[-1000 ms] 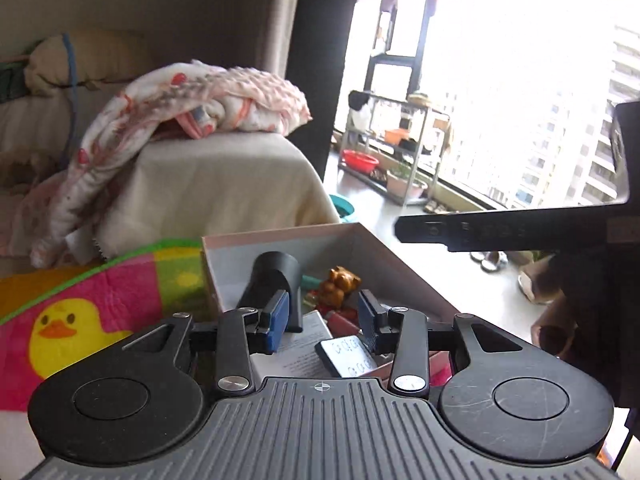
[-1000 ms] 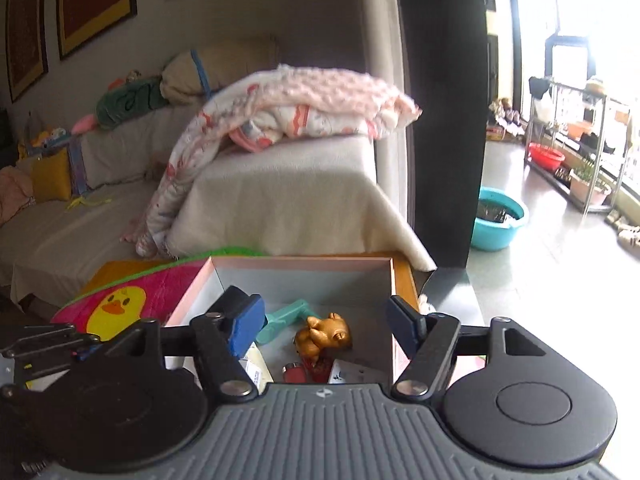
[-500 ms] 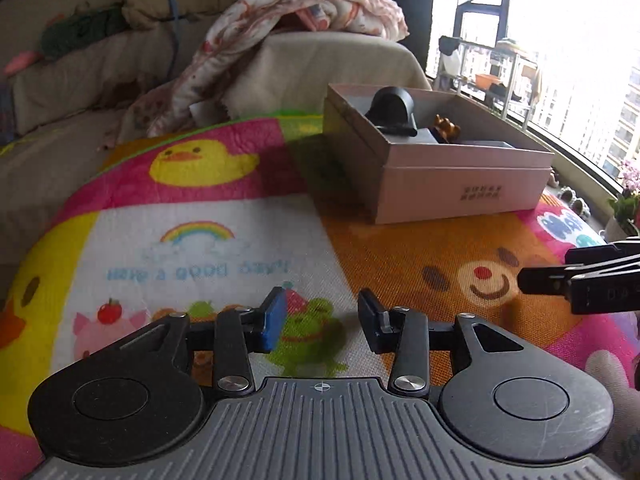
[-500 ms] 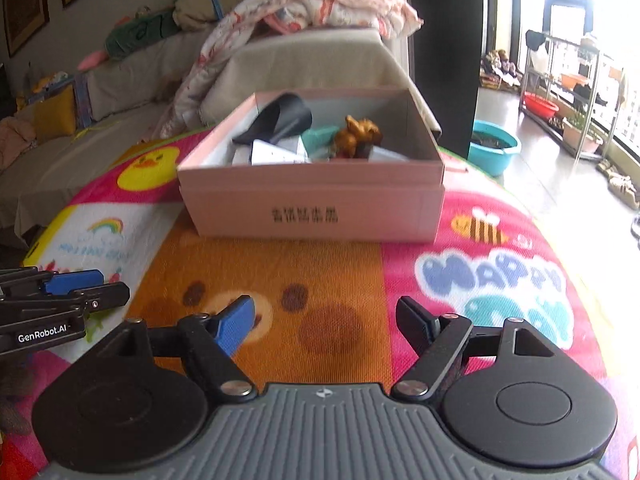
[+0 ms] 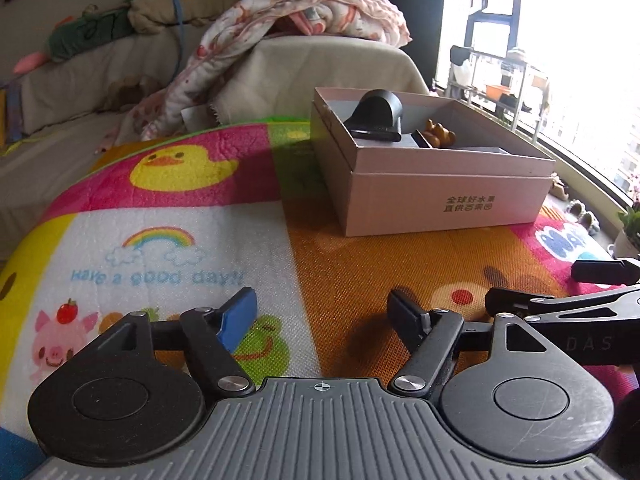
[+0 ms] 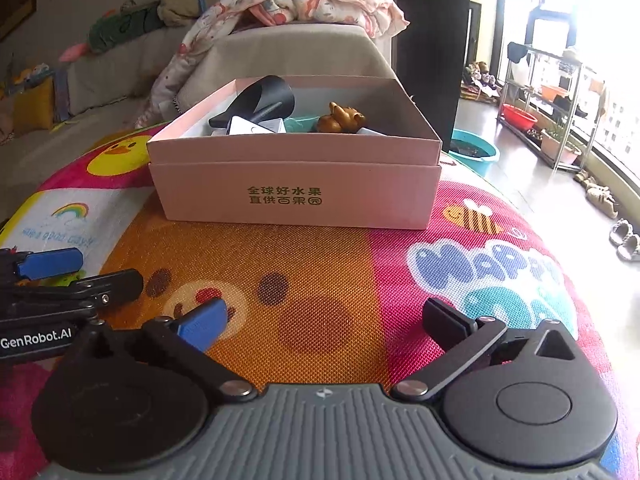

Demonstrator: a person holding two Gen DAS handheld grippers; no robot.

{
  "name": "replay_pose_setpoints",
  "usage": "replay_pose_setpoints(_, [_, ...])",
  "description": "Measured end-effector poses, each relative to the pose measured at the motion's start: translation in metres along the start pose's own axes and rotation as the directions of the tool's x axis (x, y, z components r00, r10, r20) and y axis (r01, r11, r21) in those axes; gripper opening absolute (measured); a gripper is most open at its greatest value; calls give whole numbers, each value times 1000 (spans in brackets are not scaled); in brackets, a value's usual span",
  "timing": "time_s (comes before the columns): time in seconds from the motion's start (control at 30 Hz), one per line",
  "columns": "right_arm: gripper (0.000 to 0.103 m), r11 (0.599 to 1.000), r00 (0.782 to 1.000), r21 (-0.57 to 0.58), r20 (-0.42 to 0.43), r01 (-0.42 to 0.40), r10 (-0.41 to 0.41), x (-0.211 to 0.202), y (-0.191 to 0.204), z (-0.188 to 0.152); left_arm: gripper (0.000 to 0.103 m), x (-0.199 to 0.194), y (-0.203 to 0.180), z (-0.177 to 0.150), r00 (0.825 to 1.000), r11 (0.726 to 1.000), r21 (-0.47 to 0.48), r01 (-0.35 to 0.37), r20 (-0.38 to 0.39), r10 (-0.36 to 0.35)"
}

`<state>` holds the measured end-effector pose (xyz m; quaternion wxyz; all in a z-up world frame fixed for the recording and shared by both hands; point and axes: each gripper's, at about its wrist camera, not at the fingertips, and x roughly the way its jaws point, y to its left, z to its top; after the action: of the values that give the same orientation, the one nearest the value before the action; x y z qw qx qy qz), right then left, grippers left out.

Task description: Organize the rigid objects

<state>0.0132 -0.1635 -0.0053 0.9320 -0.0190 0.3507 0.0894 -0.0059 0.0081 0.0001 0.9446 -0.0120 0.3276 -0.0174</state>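
I am holding my left gripper (image 5: 322,312) wide apart with nothing between its fingers, low over the colourful play mat (image 5: 160,216). My right gripper (image 6: 326,320) is gaping just as wide and carrying nothing, just beside the left one. Ahead of both, the pink box (image 6: 296,176) is sitting on the mat, and inside it a black curved object (image 6: 260,102) is lying next to a golden-brown figurine (image 6: 342,118).
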Motion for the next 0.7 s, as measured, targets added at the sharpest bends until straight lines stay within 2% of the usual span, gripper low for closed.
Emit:
replay_pose_setpoints(0.2, [103, 998, 999, 33, 11, 51, -51, 3, -2, 1, 79, 1, -2, 1, 1000, 1000, -8, -22, 1, 22])
replay_pose_setpoints(0.7, [103, 998, 998, 28, 17, 54, -55, 6, -1, 2, 79, 1, -4, 1, 999, 999, -11, -33, 4, 33])
